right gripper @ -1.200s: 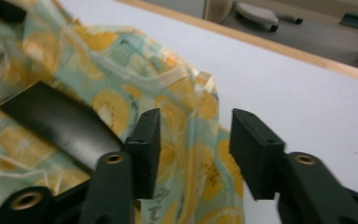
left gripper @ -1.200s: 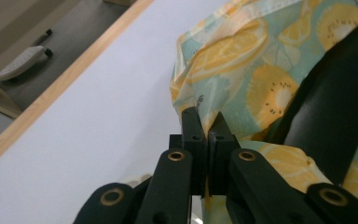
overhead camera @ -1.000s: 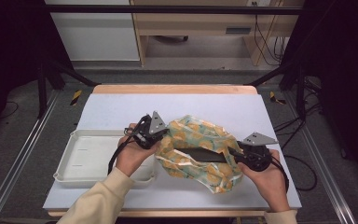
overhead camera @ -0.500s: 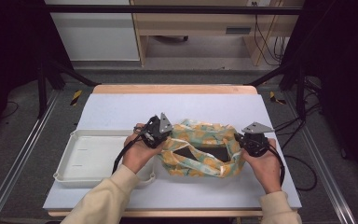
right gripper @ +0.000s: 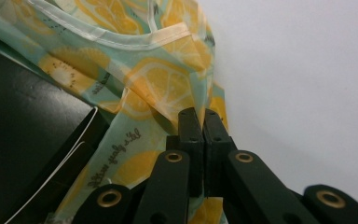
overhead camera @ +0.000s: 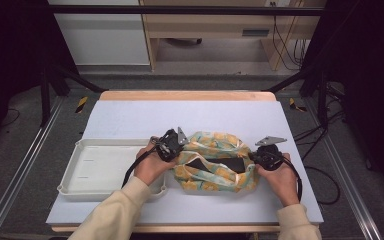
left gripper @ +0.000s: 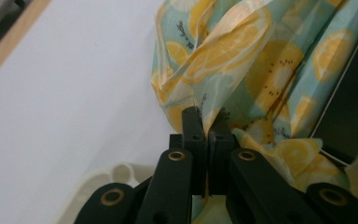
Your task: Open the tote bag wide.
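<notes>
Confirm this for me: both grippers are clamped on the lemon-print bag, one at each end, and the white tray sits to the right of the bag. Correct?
Not quite. The white tray sits left of the lemon-print bag, as the high view shows. The left gripper and right gripper are clamped on its ends.

You face white table top (overhead camera: pixel 190 117) with pale wood edge (overhead camera: pixel 185 95) at far side; grey floor (overhead camera: pixel 190 80) beyond it; white cabinet (overhead camera: pixel 100 35) far left; light wood desk (overhead camera: pixel 215 27) behind, cables (overhead camera: pixel 280 40) hanging at its right; black frame bar (overhead camera: pixel 180 9) across top; dark legs slanting both sides; metal rails (overhead camera: pixel 15 175) flanking table; room edges dark.
</notes>
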Demonstrator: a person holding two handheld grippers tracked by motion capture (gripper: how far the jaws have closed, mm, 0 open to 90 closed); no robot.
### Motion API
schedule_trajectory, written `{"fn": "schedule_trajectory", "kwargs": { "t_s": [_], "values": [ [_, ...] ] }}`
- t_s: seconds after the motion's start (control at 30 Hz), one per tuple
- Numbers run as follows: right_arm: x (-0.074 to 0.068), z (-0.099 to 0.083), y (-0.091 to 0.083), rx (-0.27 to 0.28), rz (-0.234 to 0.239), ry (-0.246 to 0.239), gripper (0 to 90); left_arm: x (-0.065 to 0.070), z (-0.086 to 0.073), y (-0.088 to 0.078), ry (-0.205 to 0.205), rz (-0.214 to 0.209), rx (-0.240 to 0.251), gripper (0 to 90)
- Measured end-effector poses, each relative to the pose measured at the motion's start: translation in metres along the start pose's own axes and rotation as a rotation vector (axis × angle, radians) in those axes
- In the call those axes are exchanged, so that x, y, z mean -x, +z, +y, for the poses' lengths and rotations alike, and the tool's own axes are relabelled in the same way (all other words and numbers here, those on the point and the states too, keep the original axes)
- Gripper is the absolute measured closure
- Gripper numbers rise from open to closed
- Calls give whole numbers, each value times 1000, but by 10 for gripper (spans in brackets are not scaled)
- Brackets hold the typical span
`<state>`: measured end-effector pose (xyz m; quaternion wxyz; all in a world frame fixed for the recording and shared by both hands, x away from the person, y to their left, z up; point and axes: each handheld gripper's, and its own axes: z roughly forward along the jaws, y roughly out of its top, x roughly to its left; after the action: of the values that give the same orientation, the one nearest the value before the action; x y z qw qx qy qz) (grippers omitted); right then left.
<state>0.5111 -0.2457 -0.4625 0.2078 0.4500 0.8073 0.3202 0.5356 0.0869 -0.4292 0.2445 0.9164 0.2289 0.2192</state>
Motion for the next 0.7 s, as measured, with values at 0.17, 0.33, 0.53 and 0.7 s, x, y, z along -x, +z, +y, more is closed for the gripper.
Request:
{"fn": "schedule_trajectory", "kwargs": {
  "t_s": [0.17,0.33,0.53,0.7],
  "values": [
    [-2,2,-6,18,-12,12,786,-2,-5,-1,-13,-8,2,894],
    [-3,4,-21,79,-15,34,579,-4,-7,0,-19,-17,2,894],
    [-10,13,-36,134,3,2,502,-3,-6,0,-16,-18,3,896],
    [-12,25,-37,149,3,-32,552,-4,-6,1,-18,-25,4,896]
  ]
}}
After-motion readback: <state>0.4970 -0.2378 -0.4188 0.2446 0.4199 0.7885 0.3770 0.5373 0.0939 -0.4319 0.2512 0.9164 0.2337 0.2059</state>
